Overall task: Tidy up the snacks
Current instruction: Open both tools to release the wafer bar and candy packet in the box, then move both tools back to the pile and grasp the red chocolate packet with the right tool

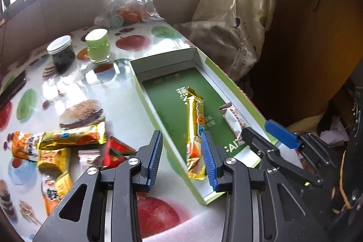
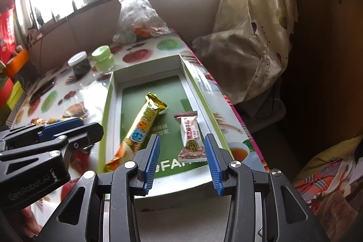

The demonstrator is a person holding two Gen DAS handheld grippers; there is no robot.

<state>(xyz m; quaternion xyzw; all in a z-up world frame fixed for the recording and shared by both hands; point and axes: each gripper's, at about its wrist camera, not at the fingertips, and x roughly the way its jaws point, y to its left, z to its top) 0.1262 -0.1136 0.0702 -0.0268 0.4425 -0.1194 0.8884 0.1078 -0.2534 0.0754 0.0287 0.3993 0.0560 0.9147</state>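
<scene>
Both grippers stand spread and empty: the left gripper beside the gold bar, the right gripper around the white candy, both snacks already in the green box.

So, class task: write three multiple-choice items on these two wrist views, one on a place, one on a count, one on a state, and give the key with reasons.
1. Where does the long gold snack bar lie?
A. Inside the green box
B. Beside the jars
C. On the curtain

2. How many snacks lie in the box?
A. One
B. Two
C. Four

3. How do the right tongs stand?
A. Shut on a packet
B. Shut on nothing
C. Open

Key:
1 A, the bar lies slantwise on the box's green floor.
2 B, only the gold bar and the small white packet are inside; the other snacks sit on the table.
3 C, a wide gap shows between the blue pads, with the white packet lying in the box beyond them.
</scene>
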